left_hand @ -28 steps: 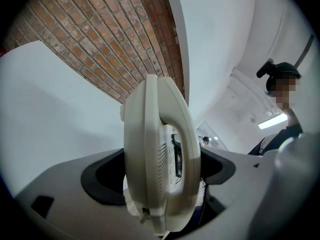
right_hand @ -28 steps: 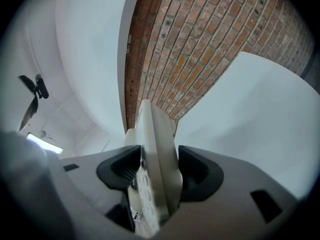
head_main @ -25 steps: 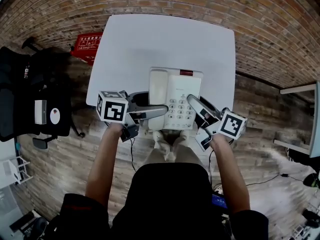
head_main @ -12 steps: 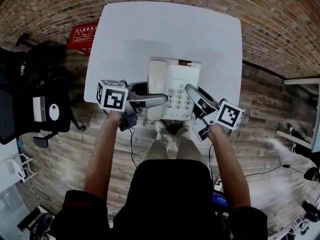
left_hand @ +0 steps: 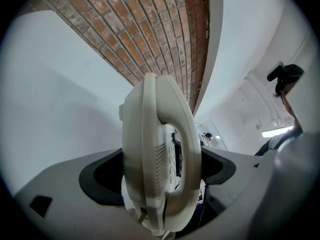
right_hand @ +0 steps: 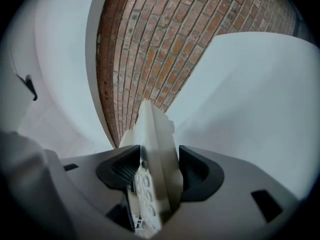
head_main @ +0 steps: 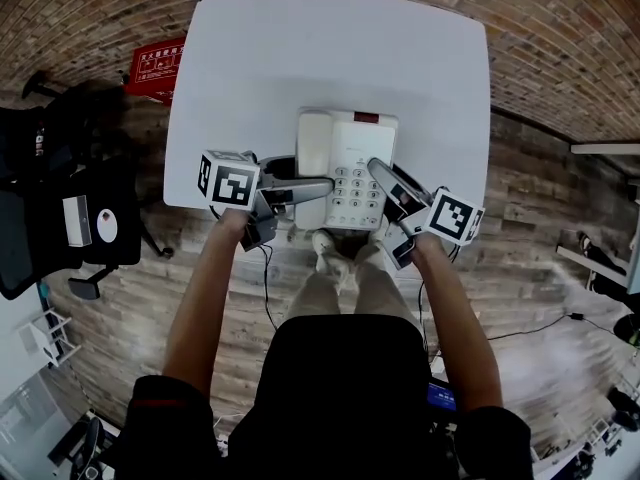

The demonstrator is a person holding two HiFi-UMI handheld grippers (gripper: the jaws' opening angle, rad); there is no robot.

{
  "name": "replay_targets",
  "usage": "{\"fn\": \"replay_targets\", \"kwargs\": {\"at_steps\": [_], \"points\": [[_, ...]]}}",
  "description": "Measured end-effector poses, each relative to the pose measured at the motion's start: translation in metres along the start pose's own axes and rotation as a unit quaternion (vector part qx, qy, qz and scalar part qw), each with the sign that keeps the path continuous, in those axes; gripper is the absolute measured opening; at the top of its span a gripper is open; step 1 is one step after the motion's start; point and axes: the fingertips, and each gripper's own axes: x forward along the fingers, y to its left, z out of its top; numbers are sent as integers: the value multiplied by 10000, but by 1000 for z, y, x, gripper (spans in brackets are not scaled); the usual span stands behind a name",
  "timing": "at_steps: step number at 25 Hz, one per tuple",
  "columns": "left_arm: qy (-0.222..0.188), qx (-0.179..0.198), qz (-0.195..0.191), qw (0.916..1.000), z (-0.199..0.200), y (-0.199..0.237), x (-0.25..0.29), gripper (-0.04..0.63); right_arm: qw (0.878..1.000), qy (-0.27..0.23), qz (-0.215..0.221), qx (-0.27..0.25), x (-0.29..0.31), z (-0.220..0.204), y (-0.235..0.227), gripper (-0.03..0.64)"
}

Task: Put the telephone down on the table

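Gripping telephone (over table): left gripper fingers clamped on left edge, right gripper fingers on right edge.

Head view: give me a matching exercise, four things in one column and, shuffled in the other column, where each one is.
Things
1. telephone
2. left gripper
3. right gripper
4. red sign

Places
A. shut on the telephone's right edge
B. on the floor, beside the table's far left corner
C. gripped from both sides, over the table's near edge
D. shut on the telephone's left edge

Pairs: 1-C, 2-D, 3-A, 4-B
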Motion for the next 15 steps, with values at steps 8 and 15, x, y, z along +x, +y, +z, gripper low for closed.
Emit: {"fn": "replay_targets", "kwargs": {"at_steps": [8,15], "points": [[126,-151,61,9998,-8,27,8,437,9995,3,-284,151,7,-8,-31,235],[189,-98,171,9996,-15,47,12,439,9983,-69,-541,192,10,-15,-53,236]]}}
